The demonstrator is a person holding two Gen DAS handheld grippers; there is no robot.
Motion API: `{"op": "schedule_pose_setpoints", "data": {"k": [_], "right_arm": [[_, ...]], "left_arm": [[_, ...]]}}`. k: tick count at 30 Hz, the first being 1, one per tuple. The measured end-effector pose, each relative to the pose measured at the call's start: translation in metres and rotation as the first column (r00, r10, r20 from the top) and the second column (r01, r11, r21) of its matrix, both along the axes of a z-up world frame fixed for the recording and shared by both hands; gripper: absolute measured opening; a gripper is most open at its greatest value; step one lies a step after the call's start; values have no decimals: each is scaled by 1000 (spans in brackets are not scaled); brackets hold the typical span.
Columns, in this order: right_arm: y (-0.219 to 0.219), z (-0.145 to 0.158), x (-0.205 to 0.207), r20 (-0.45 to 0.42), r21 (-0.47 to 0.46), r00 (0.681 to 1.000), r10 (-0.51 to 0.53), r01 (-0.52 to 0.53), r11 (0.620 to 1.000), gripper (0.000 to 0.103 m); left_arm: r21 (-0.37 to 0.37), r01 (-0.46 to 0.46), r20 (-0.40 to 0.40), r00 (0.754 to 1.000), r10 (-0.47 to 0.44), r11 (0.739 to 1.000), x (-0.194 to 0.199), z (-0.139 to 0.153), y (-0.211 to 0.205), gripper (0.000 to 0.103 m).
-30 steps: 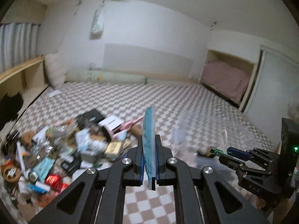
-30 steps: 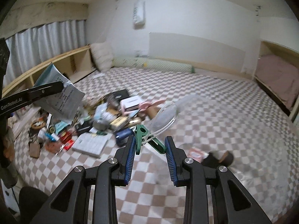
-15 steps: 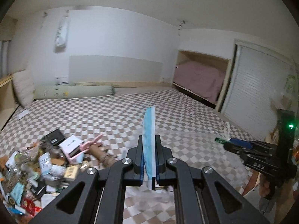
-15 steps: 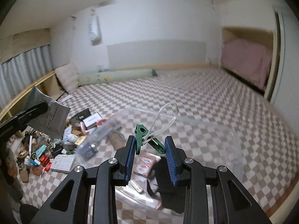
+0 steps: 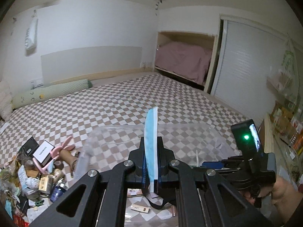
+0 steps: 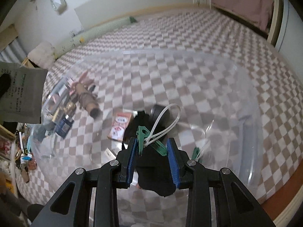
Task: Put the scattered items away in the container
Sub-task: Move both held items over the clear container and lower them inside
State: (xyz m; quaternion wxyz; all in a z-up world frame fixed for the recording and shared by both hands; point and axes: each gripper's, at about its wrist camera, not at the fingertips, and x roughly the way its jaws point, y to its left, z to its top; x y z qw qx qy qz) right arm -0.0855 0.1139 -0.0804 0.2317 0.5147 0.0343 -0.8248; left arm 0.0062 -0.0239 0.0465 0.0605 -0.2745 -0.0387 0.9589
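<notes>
My left gripper [image 5: 151, 167] is shut on a thin blue-and-white packet [image 5: 151, 132], held edge-on above the clear plastic container [image 5: 189, 132]. My right gripper [image 6: 152, 151] is shut on a green clip with a white cord loop [image 6: 151, 141], right over the clear container [image 6: 236, 79]. Inside the container lie a black item [image 6: 149, 162], a small printed box [image 6: 120, 124] and a dark round object. The packet also shows at the left edge of the right wrist view [image 6: 20, 94]. The right gripper shows in the left wrist view [image 5: 217, 165].
A pile of scattered items [image 5: 32, 170] lies on the checkered mat at left, including a white box, pink piece and blue bottle. A green bolster [image 5: 51, 92] lies along the far wall. A shelf with goods [image 5: 284, 124] stands at right.
Both grippers have swung right from the pile to above the clear container and come closer to it. Both still hold their items.
</notes>
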Motion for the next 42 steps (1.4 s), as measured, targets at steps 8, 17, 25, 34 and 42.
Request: {"op": "schedule_pose_setpoints", "data": {"k": [8, 17, 25, 34, 42], "right_arm": [[-3, -9, 2, 55, 21, 997, 50, -51, 998, 33], [-1, -8, 6, 29, 42, 997, 65, -67, 997, 33], [13, -3, 2, 25, 26, 999, 43, -43, 999, 33], [17, -7, -1, 33, 31, 998, 47, -48, 998, 33], [17, -4, -1, 24, 26, 999, 44, -44, 999, 33]], "left_arm": [[-2, 22, 39, 999, -22, 1000, -16, -17, 18, 9], [11, 42, 82, 996, -43, 999, -31, -27, 24, 9], [13, 52, 218, 975, -54, 999, -58, -56, 37, 9], [-20, 44, 321, 947, -35, 999, -80, -82, 50, 9], [-48, 20, 325, 946, -4, 999, -82, -86, 52, 22]]}}
